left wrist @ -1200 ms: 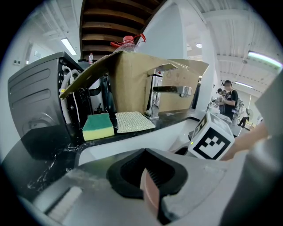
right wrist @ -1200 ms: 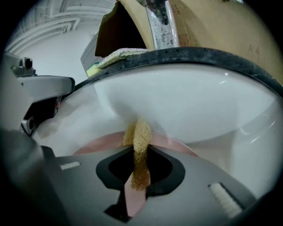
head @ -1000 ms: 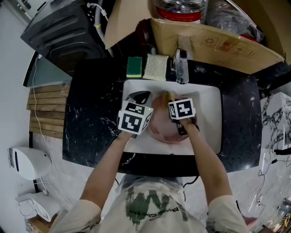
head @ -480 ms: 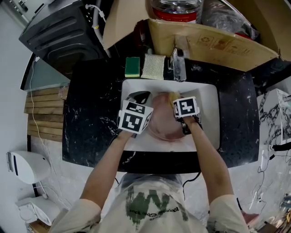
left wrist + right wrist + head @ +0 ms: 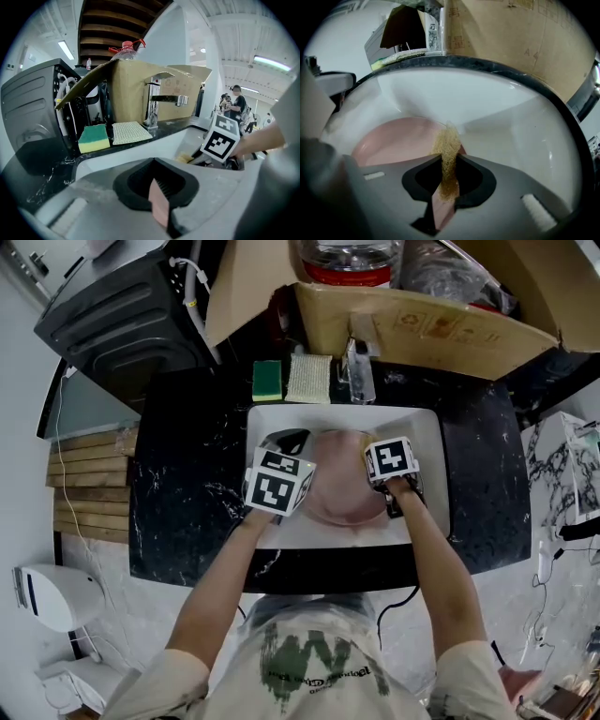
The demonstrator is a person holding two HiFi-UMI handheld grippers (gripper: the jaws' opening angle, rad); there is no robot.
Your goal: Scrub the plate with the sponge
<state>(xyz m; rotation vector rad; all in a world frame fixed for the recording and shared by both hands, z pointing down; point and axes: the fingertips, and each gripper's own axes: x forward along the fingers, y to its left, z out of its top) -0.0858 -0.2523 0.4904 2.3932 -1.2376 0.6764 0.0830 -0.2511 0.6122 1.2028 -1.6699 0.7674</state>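
Observation:
A pink plate [image 5: 339,491] lies in the white sink [image 5: 427,442]. My left gripper [image 5: 289,444] is shut on the plate's left rim; the thin pink edge [image 5: 159,208] shows between its jaws. My right gripper [image 5: 375,448] is at the plate's far right rim, shut on a yellow mesh sponge [image 5: 447,152]. The sponge stands upright between the jaws and touches the plate [image 5: 401,140]. In the left gripper view the sponge [image 5: 186,158] peeks out below the right gripper's marker cube [image 5: 220,140]. The head view hides the sponge under that cube.
A green and yellow sponge [image 5: 267,380] and a pale mesh cloth [image 5: 308,378] lie on the black counter [image 5: 187,465] behind the sink. The tap [image 5: 359,367] stands at the sink's back, under a cardboard box [image 5: 422,324]. A black appliance [image 5: 122,320] is at far left.
My right gripper has slid the sponge to the right, from the plate's far middle to its right rim. The left gripper has kept its hold on the plate.

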